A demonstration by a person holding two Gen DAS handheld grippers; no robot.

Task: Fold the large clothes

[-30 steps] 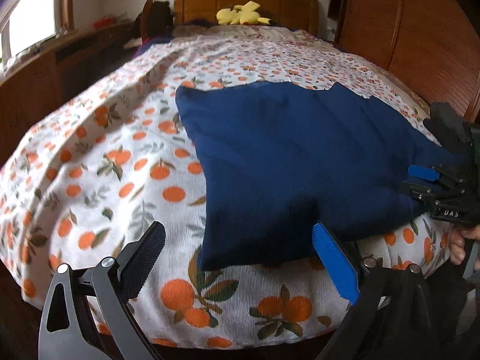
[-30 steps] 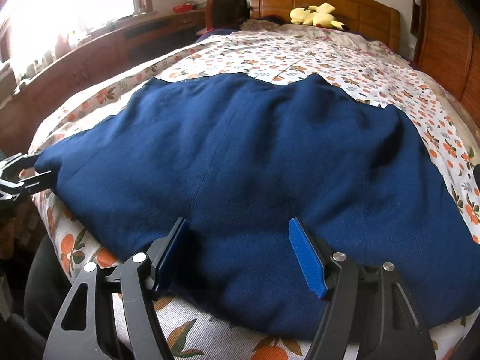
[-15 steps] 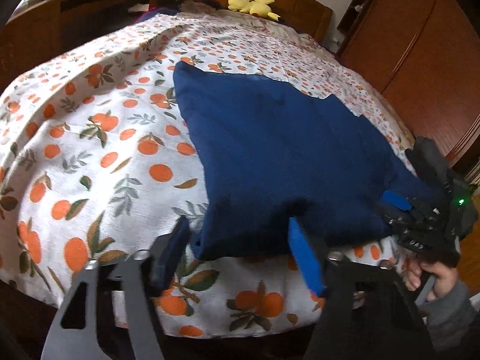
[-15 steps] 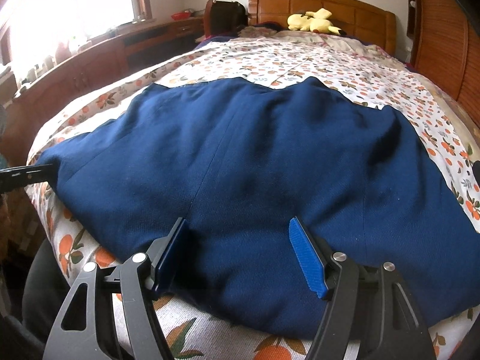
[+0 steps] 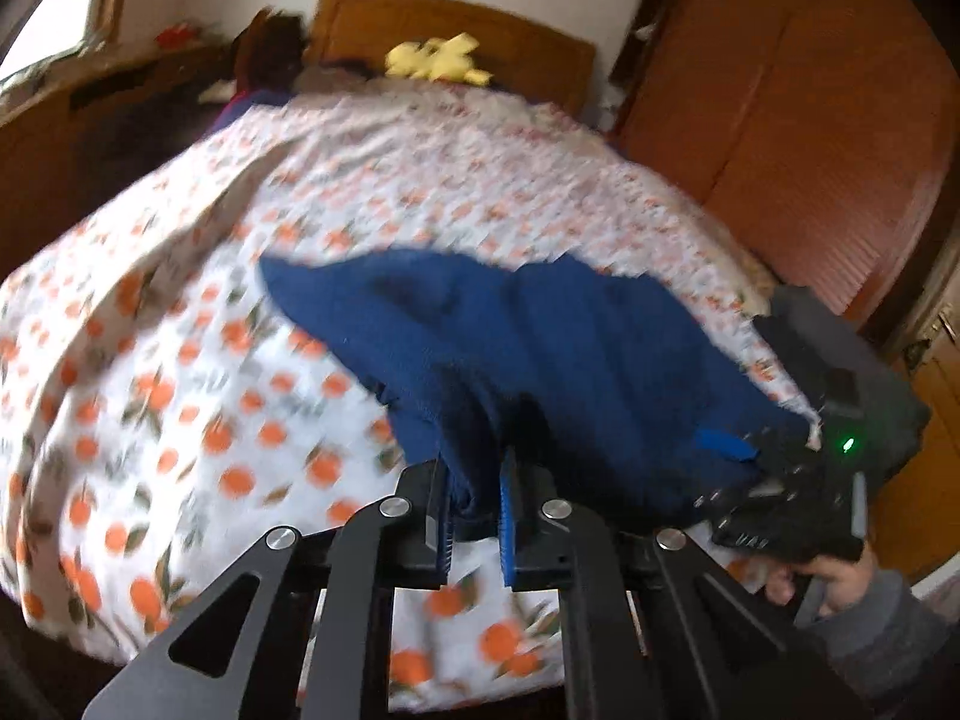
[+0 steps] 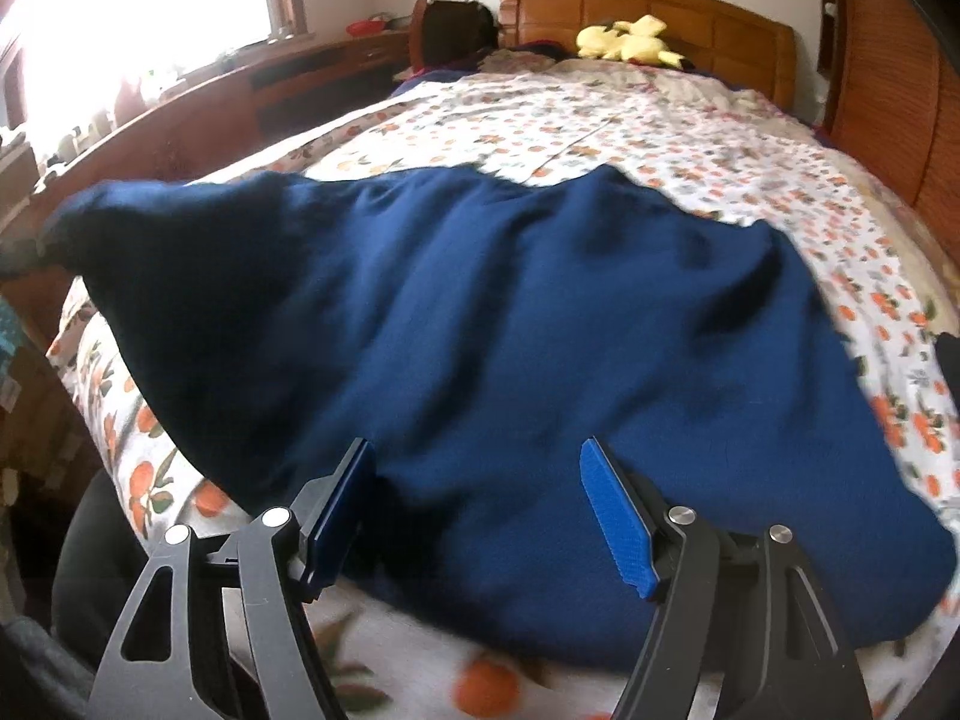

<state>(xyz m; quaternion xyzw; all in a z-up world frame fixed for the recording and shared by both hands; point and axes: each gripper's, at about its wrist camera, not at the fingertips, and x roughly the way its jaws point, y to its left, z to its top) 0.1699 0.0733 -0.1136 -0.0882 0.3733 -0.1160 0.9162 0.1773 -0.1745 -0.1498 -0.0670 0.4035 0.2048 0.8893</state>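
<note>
A large dark blue garment (image 6: 510, 324) lies spread on the bed with the orange-print sheet (image 6: 630, 120). My left gripper (image 5: 474, 516) is shut on the garment's near left corner (image 5: 456, 420) and lifts it off the sheet. My right gripper (image 6: 480, 510) is open, its blue-padded fingers (image 6: 618, 516) straddling the garment's near edge. The right gripper also shows in the left wrist view (image 5: 774, 480), at the garment's right corner, held by a hand.
A wooden headboard (image 6: 654, 12) with a yellow plush toy (image 6: 624, 39) stands at the far end. A wooden wardrobe (image 5: 810, 90) runs along the right of the bed. A wooden sideboard (image 6: 240, 96) under the window runs along the left.
My left gripper closed on the garment's near left corner and raised it, pulling the cloth up and inward. The right gripper stayed open at the near edge.
</note>
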